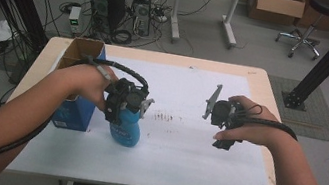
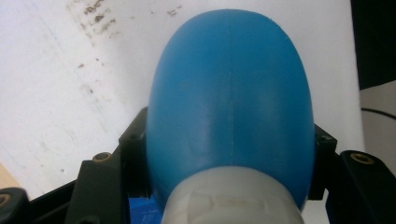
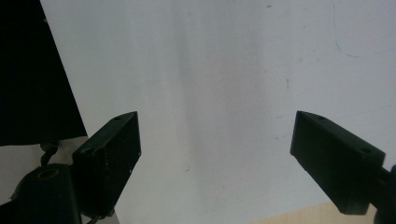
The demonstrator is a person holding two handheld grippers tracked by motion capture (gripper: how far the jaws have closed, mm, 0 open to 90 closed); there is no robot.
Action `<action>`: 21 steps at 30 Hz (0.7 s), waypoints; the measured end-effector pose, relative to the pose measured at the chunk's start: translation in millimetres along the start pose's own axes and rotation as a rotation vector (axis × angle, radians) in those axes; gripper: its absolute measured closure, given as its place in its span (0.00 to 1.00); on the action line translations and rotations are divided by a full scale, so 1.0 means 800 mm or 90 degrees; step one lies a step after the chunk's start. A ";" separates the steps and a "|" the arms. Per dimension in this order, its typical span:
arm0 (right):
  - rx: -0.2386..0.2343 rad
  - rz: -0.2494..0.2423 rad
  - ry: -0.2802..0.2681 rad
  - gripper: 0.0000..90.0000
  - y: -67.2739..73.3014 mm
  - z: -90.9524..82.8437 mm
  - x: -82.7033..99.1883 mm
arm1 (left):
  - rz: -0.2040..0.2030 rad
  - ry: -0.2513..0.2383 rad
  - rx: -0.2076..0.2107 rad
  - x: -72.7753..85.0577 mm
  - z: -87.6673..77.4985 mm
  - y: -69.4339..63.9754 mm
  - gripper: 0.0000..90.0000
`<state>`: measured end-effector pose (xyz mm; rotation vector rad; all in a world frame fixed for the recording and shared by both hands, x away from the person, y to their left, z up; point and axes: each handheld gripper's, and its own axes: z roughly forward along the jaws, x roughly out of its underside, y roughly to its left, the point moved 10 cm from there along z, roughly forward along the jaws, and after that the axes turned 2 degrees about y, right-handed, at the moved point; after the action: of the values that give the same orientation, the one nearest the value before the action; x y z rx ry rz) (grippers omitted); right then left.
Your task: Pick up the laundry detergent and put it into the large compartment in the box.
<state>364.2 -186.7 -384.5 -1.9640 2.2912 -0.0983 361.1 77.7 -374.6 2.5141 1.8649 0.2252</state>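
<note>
A blue plastic bottle (image 1: 125, 129) with a whitish neck (image 2: 233, 200) sits between the black jaws of my left gripper (image 1: 125, 103), which is shut on it near the neck. In the left gripper view the bottle's rounded blue body (image 2: 231, 98) stretches away from the camera over the white sheet, and the pads (image 2: 135, 144) press on both of its sides. I cannot tell whether the bottle rests on the table. My right gripper (image 1: 224, 133) hovers over the right half of the sheet. Its jaws (image 3: 215, 144) stand wide open with nothing between them.
An open blue cardboard box (image 1: 71, 107) stands right beside the left hand, at the table's left edge. A white sheet (image 1: 184, 146) covers most of the wooden table (image 1: 265, 84). Brown smudges (image 1: 164, 118) mark the sheet between the two grippers.
</note>
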 end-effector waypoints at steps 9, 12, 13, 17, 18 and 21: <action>0.002 -0.003 -0.006 0.18 0.001 0.000 -0.002 | -0.047 -0.013 0.001 0.000 -0.029 0.004 0.43; 0.003 -0.005 -0.005 0.18 0.001 -0.001 -0.003 | -0.060 -0.009 0.007 0.000 -0.035 0.004 0.43; 0.003 -0.010 -0.004 0.18 0.001 -0.001 -0.004 | -0.075 -0.010 0.008 0.000 -0.041 0.006 0.43; 0.005 -0.012 -0.002 0.18 0.000 -0.002 -0.007 | -0.104 -0.008 0.010 0.000 -0.052 0.009 0.43; 0.004 -0.016 -0.002 0.18 0.000 -0.004 -0.009 | -0.116 -0.011 0.010 0.000 -0.055 0.010 0.43; 0.007 -0.021 -0.005 0.18 -0.001 -0.006 -0.012 | -0.145 -0.018 0.023 -0.002 -0.063 0.011 0.43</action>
<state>366.1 -177.3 -378.9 -1.9938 2.2485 -0.1062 362.9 69.9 -323.8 2.2860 2.1387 0.1551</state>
